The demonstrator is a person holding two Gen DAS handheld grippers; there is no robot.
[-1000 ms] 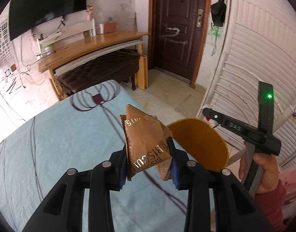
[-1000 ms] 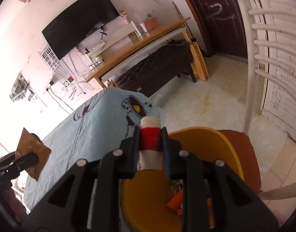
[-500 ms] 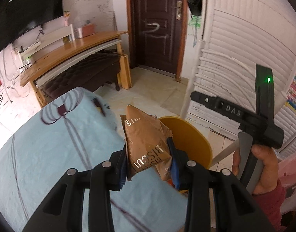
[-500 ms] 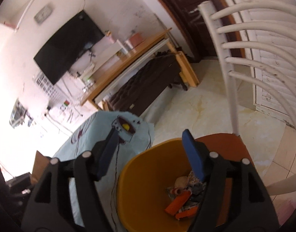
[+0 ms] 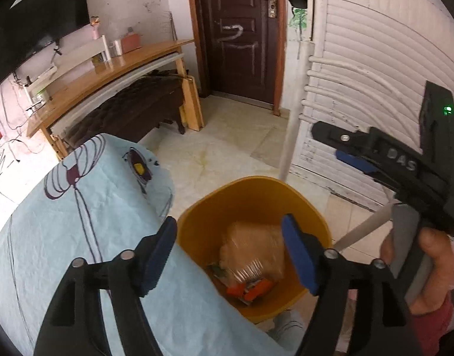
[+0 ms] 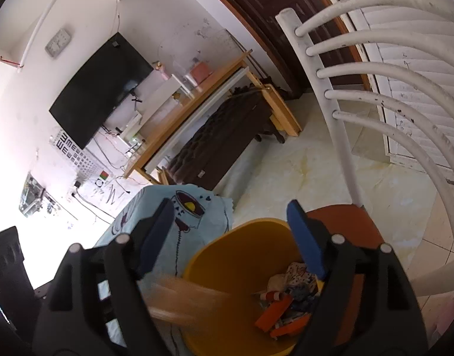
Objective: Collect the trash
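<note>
Left wrist view vs a sec ago: left gripper no longer pinches the brown biscuit wrapper; jaws are opening, nothing between the pads, and the wrapper is a blurred brown shape inside the yellow bin, above the orange scraps at the bottom. Right wrist view vs a sec ago: right gripper has let go of the white-and-red roll; jaws opening, empty, over the bin.

Left cam only: the right gripper seen from the side at far right, green light on, held by a hand in a red sleeve; also the dark door. Right cam only: wrapper as a brown streak crossing the bin's near-left rim, a white chair w/ an orange seat under the bin, and more trash inside it, incl. patterned paper.

Left gripper tilts steeply down over the blue tablecloth edge; right gripper points less steeply, toward the bin's far side.
</note>
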